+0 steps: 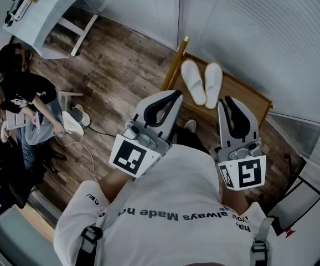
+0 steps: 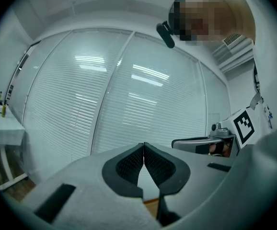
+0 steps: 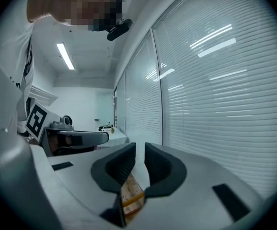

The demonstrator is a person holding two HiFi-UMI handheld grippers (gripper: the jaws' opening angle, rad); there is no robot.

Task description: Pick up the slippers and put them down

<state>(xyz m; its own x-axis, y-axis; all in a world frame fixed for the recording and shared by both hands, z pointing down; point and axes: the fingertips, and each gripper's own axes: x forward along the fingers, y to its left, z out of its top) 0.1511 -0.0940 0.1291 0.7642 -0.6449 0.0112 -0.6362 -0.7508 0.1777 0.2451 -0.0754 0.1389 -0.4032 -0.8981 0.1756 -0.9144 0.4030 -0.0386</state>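
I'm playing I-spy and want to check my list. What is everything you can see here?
slippers: two, white, side by side on the wooden stand
wooden stand: one, brown, beside the blinds
blinds: white, along the wall
floor: brown wood planks
table: one, white, top left of the head view
seated person: one, dark shirt, at left
left tool: one, grey and black, jaws together, empty
right tool: one, grey and black, jaws slightly apart, empty

The soft fabric slippers (image 1: 194,82) are plain white, the low wooden stand (image 1: 244,93) tan, the plank floor (image 1: 121,71) dark brown (streaky grain).
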